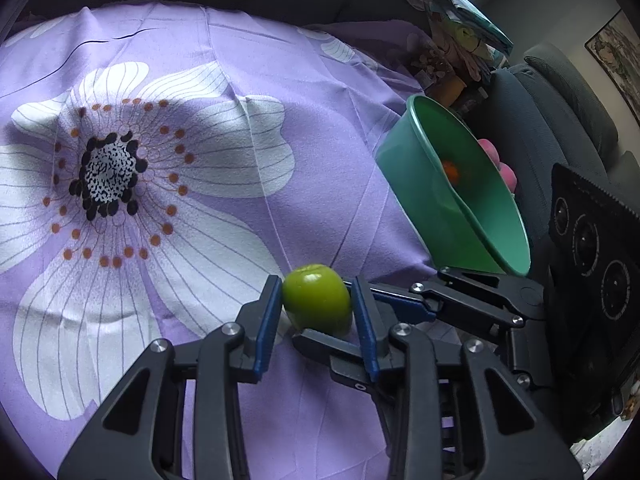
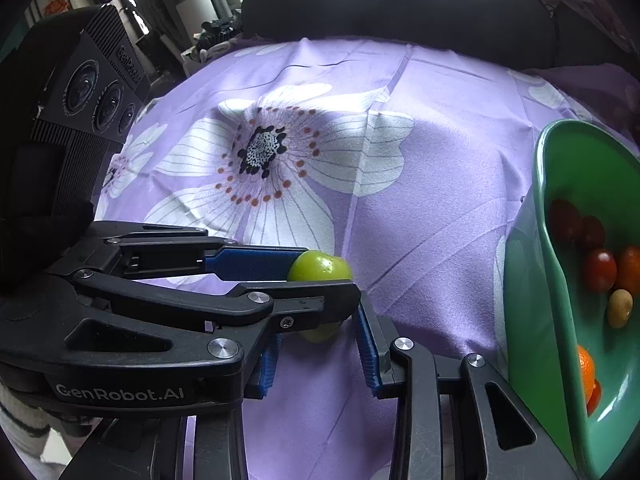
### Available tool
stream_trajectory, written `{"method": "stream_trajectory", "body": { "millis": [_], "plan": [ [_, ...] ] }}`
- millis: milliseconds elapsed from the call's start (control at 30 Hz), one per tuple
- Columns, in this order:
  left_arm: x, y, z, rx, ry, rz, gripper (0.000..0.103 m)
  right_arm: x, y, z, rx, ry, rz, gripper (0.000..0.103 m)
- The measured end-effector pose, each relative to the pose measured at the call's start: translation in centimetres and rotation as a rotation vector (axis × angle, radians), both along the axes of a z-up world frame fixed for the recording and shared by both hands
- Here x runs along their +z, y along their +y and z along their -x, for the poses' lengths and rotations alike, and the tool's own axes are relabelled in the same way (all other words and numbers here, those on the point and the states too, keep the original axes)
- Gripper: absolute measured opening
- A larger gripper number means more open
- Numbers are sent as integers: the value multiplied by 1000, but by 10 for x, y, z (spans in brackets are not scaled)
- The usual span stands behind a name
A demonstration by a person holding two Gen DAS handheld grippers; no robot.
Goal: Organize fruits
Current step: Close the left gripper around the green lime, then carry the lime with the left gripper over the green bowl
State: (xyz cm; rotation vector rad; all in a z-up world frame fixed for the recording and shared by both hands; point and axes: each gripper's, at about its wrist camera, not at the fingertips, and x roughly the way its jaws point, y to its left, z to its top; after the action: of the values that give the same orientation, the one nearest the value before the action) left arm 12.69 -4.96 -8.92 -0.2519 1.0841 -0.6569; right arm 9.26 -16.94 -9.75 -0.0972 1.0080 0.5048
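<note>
A small green fruit [image 1: 317, 298] is held between the blue pads [image 1: 267, 316] of the left tool [image 1: 316, 308], which is clenched on its two sides just above the purple flowered cloth [image 1: 200, 120] spread over the surface. In the right wrist view, the same green fruit [image 2: 320, 267] is seen at the tip of the left tool [image 2: 316, 284], which reaches in from the left and crosses in front of the right tool [image 2: 320, 344]. The right tool is released: its blue pads [image 2: 368, 352] are spread apart with nothing gripped between them, and the lower part of the fruit is seen in the gap, just beyond their tips.

A green bowl [image 2: 560, 280] is seen tilted at the right edge of the cloth, near the fruit but apart from it. Red fruits [image 2: 599, 270], an orange one [image 2: 586, 370] and a small tan one [image 2: 620, 308] are contained in it. In the left wrist view the green bowl [image 1: 420, 184] is seen from its side, with pink rounded things [image 1: 500, 164] showing past its rim.
</note>
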Motion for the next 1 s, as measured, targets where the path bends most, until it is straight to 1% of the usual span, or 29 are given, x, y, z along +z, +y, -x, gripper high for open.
{"method": "stream_trajectory", "body": {
  "millis": [200,800,1000],
  "plan": [
    [11,2,14,1,-36,-2,34,10,-1,15,-12,-36,-22,36],
    [40,9,59,33,-121,-13,34,35,4,60,11,-108,-64,36],
    [55,8,71,37,-166,-21,34,46,4,73,19,-143,-80,36]
  ]
}}
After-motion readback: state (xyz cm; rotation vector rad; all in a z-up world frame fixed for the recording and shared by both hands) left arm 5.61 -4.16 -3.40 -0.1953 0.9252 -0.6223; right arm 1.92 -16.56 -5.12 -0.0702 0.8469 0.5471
